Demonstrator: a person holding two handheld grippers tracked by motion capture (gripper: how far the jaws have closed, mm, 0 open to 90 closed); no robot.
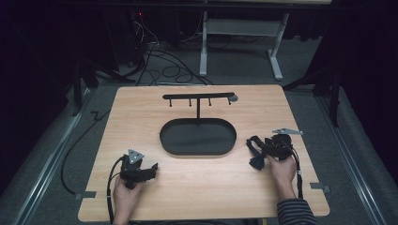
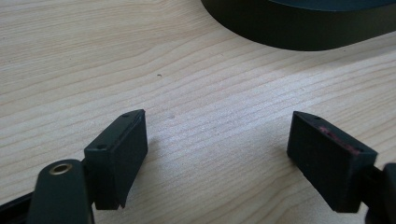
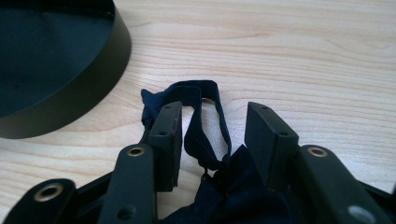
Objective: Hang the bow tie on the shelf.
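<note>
a: where is the left gripper now?

b: it is low over the wooden tabletop, at the near left side, held by the left hand. in the left gripper view its jaws stand wide apart, and between them there is only bare wood. the black oval tray is ahead of it, near but not touching.

a: and the right gripper?

b: the right hand holds it at the near right side of the tabletop, pointing toward the tray. in the right gripper view a dark fabric strap lies between its jaws. the jaws are partly open, and i see a gap between the strap and the right one, so they do not press it. the strap makes a loop that goes out past the tips of the jaws and rests on the wood, just beside the wall of the tray.

a: what is behind the tray?

b: a black stand with a thin post and a cross bar with small hooks. it rises from the far edge of the tray.
</note>
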